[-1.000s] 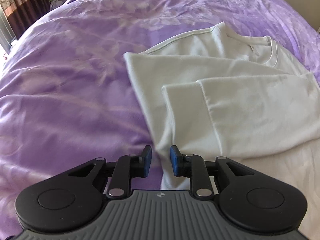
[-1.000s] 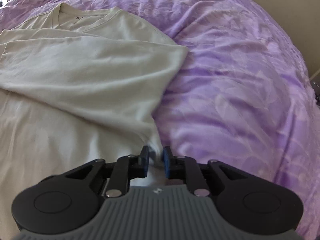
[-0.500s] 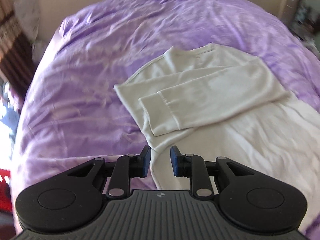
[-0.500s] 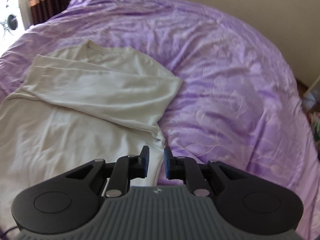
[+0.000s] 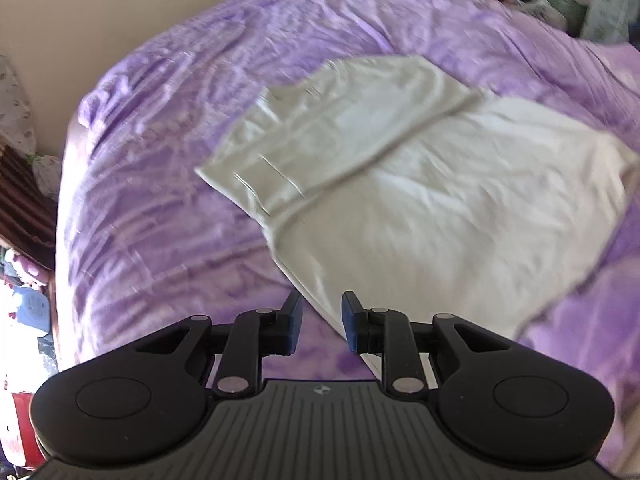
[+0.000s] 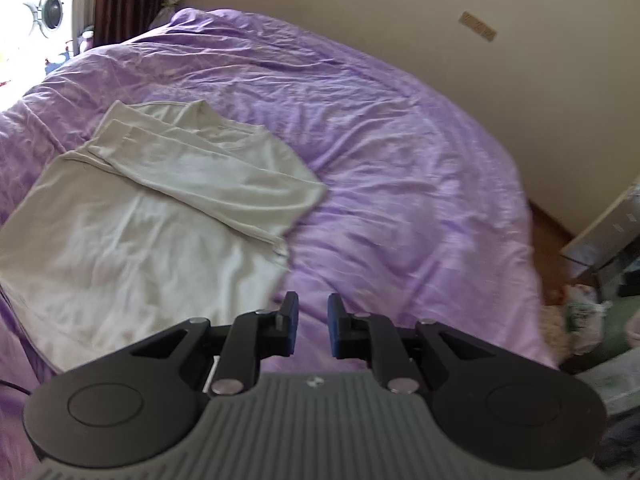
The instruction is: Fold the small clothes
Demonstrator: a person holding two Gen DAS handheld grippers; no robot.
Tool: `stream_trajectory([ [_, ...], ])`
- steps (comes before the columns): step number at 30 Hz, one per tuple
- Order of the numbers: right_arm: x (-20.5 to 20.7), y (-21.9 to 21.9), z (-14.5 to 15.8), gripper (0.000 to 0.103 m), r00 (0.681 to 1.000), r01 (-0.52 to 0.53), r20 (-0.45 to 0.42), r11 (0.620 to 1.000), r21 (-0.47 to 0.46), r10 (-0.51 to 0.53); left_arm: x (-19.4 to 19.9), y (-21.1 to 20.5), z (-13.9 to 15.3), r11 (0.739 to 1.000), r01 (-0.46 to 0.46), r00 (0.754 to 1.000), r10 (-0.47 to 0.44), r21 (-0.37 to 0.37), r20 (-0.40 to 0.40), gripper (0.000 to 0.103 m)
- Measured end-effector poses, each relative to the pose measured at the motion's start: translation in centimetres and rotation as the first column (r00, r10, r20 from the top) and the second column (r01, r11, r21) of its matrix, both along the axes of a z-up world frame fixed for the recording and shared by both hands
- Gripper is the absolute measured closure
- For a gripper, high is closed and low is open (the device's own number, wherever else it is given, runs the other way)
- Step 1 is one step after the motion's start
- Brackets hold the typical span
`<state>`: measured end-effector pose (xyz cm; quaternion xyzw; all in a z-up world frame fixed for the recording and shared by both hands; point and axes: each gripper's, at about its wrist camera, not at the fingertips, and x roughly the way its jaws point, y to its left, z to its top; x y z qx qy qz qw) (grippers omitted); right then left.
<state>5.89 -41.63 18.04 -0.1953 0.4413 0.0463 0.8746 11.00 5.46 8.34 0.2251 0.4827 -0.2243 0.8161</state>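
Two claws, left claw [image 5: 320,322] and right claw [image 6: 313,324] narrowly parted, empty, shirt [image 5: 420,208] ahead.

Pale long-sleeved shirt [image 6: 132,240] lying on purple bedspread [image 6: 400,184], sleeves folded across chest, right gripper [image 6: 313,330] above its hem edge, jaws apart and empty, probably a washing machine [image 6: 46,12] far left.

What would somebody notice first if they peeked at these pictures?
First, the big purple bedspread that fills almost the whole view. Next, the pale shirt lying flat on it, left of the middle in the right wrist view, with its long sleeves folded across the chest. Last, the black tongs at the bottom: the left tongs and the right tongs, both open and empty.
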Motion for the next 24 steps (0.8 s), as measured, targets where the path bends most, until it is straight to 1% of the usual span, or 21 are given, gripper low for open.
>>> stream_trajectory([
  [1,-0.8,-0.7,0.7,0.095,1.0,0.014,0.006,1.0,-0.009,-0.014,-0.6,0.0,-0.3,1.0,0.018,1.0,-0.018,-0.004,-0.017,0.074],
  [2,-1.5,-1.6,1.3,0.091,0.999,0.03,0.011,0.999,-0.013,-0.03,-1.3,-0.1,-0.8,0.999,0.043,0.999,-0.043,-0.004,-0.031,0.072],
  [3,-2.2,-2.2,1.7,0.089,0.999,0.041,0.015,0.999,-0.007,-0.04,-2.0,-0.3,-1.3,0.997,0.077,0.996,-0.077,0.002,-0.04,0.07],
  [5,-3.2,-3.4,1.7,0.086,0.999,0.045,0.008,0.999,0.019,-0.045,-3.8,-1.0,-2.7,0.984,0.176,0.983,-0.174,0.038,-0.058,0.066],
  [7,-3.9,-3.7,0.5,0.082,0.999,0.044,-0.029,0.999,0.019,-0.043,-5.5,-1.5,-3.9,0.964,0.259,0.963,-0.253,0.057,-0.098,0.064],
  [8,-4.2,-3.6,-0.3,0.08,0.998,0.028,-0.052,1.0,0.012,-0.028,-6.3,-1.7,-4.4,0.954,0.294,0.95,-0.286,0.05,-0.122,0.063],
  [10,-4.8,-3.1,-2.3,0.08,0.994,-0.013,-0.112,1.0,0.008,0.013,-7.5,-1.8,-5.0,0.939,0.343,0.93,-0.335,0.028,-0.149,0.06],
  [11,-5.1,-2.8,-3.2,0.079,0.989,-0.032,-0.143,0.999,0.015,0.034,-8.0,-1.9,-5.3,0.935,0.354,0.926,-0.347,0.021,-0.151,0.056],
  [12,-5.4,-2.5,-4.2,0.079,0.983,-0.051,-0.174,0.998,0.023,0.054,-8.3,-1.9,-5.5,0.932,0.362,0.922,-0.356,0.013,-0.151,0.051],
  [13,-5.6,-2.2,-5.1,0.078,0.977,-0.07,-0.199,0.997,0.029,0.074,-8.5,-1.9,-5.9,0.932,0.361,0.922,-0.356,0.006,-0.155,0.05],
  [15,-6.5,-1.5,-6.8,0.074,0.962,-0.116,-0.242,0.992,0.041,0.123,-8.5,-2.0,-6.7,0.939,0.345,0.925,-0.34,0.003,-0.173,0.049],
  [17,-7.1,-0.7,-7.9,0.068,0.952,-0.147,-0.264,0.988,0.054,0.156,-8.6,-2.3,-7.6,0.941,0.338,0.926,-0.329,0.023,-0.184,0.049],
  [18,-7.2,-0.3,-8.4,0.067,0.946,-0.162,-0.273,0.985,0.062,0.173,-8.5,-2.4,-8.0,0.943,0.332,0.929,-0.32,0.035,-0.188,0.049],
  [21,-7.9,1.2,-9.5,0.06,0.929,-0.215,-0.296,0.975,0.055,0.221,-8.1,-2.7,-9.1,0.952,0.291,0.946,-0.271,0.099,-0.179,0.05],
  [22,-8.1,1.6,-9.9,0.058,0.924,-0.23,-0.303,0.972,0.048,0.234,-7.8,-2.6,-9.4,0.955,0.275,0.95,-0.253,0.109,-0.181,0.05],
  [23,-8.2,2.1,-10.3,0.058,0.919,-0.244,-0.31,0.969,0.04,0.244,-7.7,-2.5,-9.4,0.959,0.263,0.953,-0.241,0.104,-0.184,0.052],
  [24,-8.2,2.5,-10.7,0.058,0.915,-0.257,-0.316,0.966,0.026,0.252,-7.6,-2.4,-9.5,0.962,0.256,0.953,-0.235,0.092,-0.191,0.056],
])
